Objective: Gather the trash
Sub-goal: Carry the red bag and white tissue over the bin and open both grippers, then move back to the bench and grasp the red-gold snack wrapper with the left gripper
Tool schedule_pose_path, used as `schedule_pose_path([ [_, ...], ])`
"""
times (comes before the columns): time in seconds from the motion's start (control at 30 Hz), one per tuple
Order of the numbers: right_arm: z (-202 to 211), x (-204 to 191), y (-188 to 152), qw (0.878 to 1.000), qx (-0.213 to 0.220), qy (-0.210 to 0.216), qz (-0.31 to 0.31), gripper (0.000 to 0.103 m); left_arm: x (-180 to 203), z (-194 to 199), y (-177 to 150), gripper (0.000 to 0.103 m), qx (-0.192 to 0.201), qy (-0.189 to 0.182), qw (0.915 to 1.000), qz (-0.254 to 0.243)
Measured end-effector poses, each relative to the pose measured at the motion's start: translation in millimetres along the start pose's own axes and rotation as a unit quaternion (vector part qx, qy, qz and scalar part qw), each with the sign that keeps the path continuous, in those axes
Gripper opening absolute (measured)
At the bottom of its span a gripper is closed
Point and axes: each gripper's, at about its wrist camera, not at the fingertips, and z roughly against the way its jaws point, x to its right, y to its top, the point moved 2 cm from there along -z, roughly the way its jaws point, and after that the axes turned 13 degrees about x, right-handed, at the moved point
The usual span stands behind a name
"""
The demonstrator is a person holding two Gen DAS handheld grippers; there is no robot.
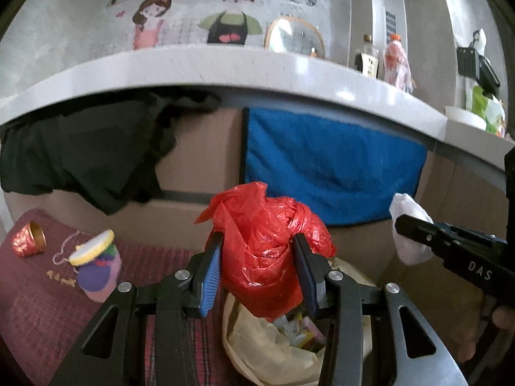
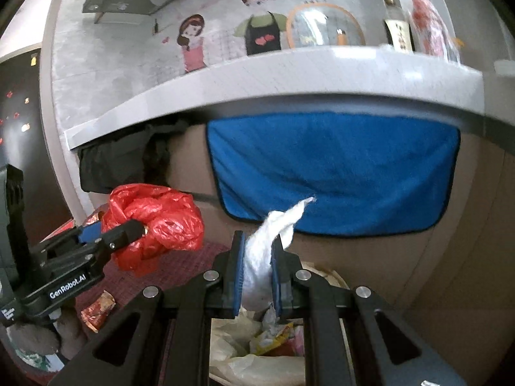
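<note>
A: Red plastic first. The red bag (image 1: 267,257) sits at the centre of the left view, bunched up, with the left hand-held gripper (image 1: 259,273) clamped on it from both sides.

B: And the white one?

A: The tissue (image 2: 264,257) is pinched in the right hand-held gripper (image 2: 257,276), jaws nearly together on it, its twisted tip pointing to the upper right. In the left view the same wad shows at the right edge.

B: Where is the bin (image 1: 257,347)?

A: Low in the frame, right under both loads. In the right view its liner and some coloured wrappers show between the fingers, bottom centre.

B: So which step is this?

A: Carrying, I'd judge, close to the drop. Both pieces hang over the bin's mouth, neither one touching it as far as I can tell.

B: Next move?

A: Probably each load centred over the opening, then the jaws spread. The bag is bulky and light, so it may catch on the rim.

B: Anything left outside?

A: A red cup (image 1: 29,241) on its side and a purple tub (image 1: 96,267) lie on the mat (image 1: 38,305), lower left. Behind it all, a blue towel (image 1: 331,164) hangs under the desk (image 1: 225,64).
</note>
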Motion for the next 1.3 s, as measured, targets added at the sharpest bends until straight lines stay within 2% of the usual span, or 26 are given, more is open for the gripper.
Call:
schedule_pose_path([
  [0.53, -35.6, 20.0, -31.5, 0.999, -0.042, -0.004, -0.024, 0.013, 4.0, -41.0, -30.3, 0.044, -0.053, -0.024, 0.9982, 0.014],
  [0.67, -44.7, 25.0, -36.8, 0.998, -0.052, -0.003, -0.035, 0.014, 3.2, -49.1, -33.9, 0.044, -0.059, -0.052, 0.9966, 0.027],
  [0.73, -48.1, 28.9, -40.4, 0.997, -0.056, 0.005, -0.051, 0.017, 1.0, -53.5, -35.7, 0.047, -0.07, -0.08, 0.9935, 0.041],
  [0.87, -48.9, 31.4, -48.4, 0.996, -0.064, 0.002, -0.061, 0.035, -10.3, -51.8, -31.4, 0.056, -0.073, -0.08, 0.9927, 0.054],
  [1.03, -38.9, 31.8, -47.9, 0.996, -0.057, -0.014, -0.062, 0.035, -16.7, -51.0, -25.4, 0.061, -0.111, -0.106, 0.985, 0.079],
  [1.2, -27.9, 30.6, -43.0, 0.996, -0.048, -0.024, -0.071, 0.036, -33.9, -33.4, -8.9, 0.061, -0.078, -0.088, 0.9889, 0.091],
  [1.3, -21.2, 24.6, -40.8, 0.997, -0.047, -0.026, -0.064, 0.036, -55.2, -16.7, 2.0, 0.061, -0.055, -0.062, 0.9923, 0.092],
])
